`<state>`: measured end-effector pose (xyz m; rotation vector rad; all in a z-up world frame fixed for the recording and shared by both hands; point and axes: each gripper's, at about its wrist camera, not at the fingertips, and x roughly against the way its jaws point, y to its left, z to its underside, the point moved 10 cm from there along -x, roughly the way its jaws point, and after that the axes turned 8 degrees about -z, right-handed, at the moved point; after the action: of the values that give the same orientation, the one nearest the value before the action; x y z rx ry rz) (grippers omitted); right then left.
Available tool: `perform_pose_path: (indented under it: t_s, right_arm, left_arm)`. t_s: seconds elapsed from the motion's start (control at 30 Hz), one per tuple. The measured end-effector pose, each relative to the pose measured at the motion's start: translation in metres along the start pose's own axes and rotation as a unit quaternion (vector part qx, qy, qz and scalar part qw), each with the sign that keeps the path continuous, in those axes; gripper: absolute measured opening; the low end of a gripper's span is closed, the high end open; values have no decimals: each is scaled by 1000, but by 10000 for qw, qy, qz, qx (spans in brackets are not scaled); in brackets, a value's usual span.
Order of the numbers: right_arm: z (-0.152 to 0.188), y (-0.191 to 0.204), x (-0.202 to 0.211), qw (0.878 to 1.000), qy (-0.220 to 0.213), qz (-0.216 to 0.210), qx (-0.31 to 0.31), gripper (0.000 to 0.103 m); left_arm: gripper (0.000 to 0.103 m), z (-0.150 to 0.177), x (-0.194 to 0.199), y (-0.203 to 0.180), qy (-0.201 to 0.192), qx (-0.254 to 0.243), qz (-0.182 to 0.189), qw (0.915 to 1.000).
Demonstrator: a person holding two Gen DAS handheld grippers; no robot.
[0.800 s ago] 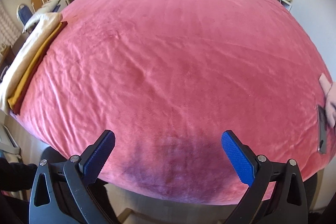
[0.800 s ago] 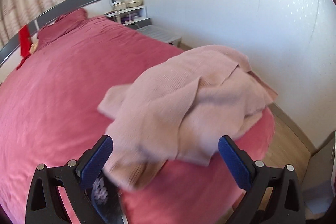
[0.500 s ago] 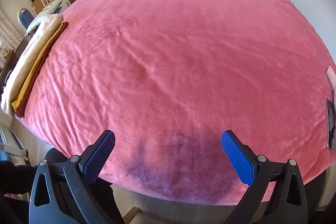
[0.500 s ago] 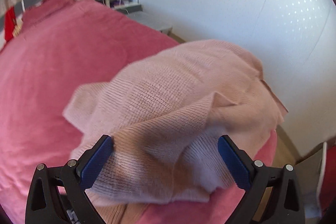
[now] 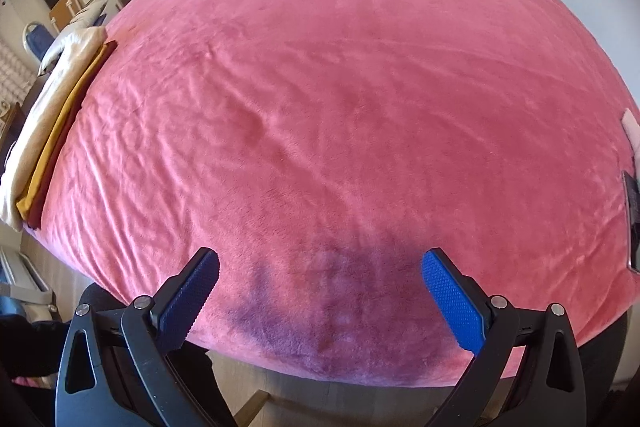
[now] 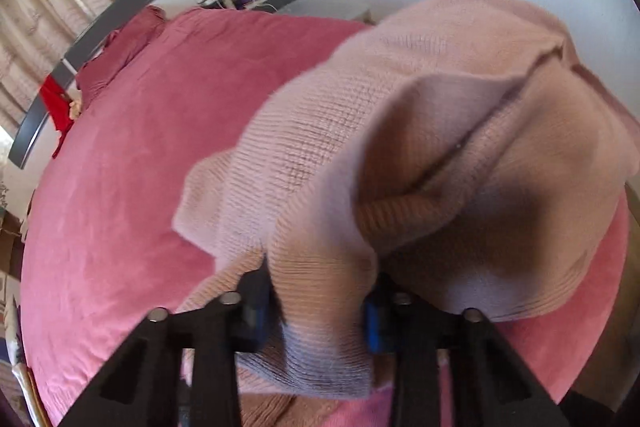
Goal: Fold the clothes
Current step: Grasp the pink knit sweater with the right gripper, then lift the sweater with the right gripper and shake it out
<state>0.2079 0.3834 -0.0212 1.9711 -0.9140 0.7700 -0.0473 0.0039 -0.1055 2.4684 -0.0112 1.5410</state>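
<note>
Right gripper (image 6: 320,311) is clamping a fold of the pink knit sweater (image 6: 420,131) — jaws having just closed on it — which is lying heaped at the bed (image 6: 120,207) corner. Left gripper (image 5: 320,291) is hanging spread wide, gripping nothing, over bare red cover.

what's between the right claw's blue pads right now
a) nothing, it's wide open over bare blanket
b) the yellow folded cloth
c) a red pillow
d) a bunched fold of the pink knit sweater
d: in the right wrist view the right claw has its blue pads drawn in close on either side of a bunched fold of the pink knit sweater, which lies on the pink bedspread.
</note>
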Motion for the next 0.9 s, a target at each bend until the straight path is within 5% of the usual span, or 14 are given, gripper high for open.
perform_pose_path:
  t_s: [0.23, 0.5, 0.67, 0.9]
  right_arm:
    - [-22, 28, 71, 9926, -511, -1011, -441, 22]
    - [-93, 86, 193, 9452, -1251, -2831, -1042, 7]
    - [-117, 165, 258, 9371, -1429, -3145, -496, 7]
    - [-141, 314, 346, 9045, -1499, -3979, 336, 7]
  left_arm:
    - [102, -12, 9, 8, -298, 7, 57, 9995]
    - [102, -4, 21, 17, -514, 376, -1, 9980]
    - [102, 16, 8, 28, -44, 485, 106, 9988]
    - [102, 22, 7, 57, -201, 710, -94, 9972]
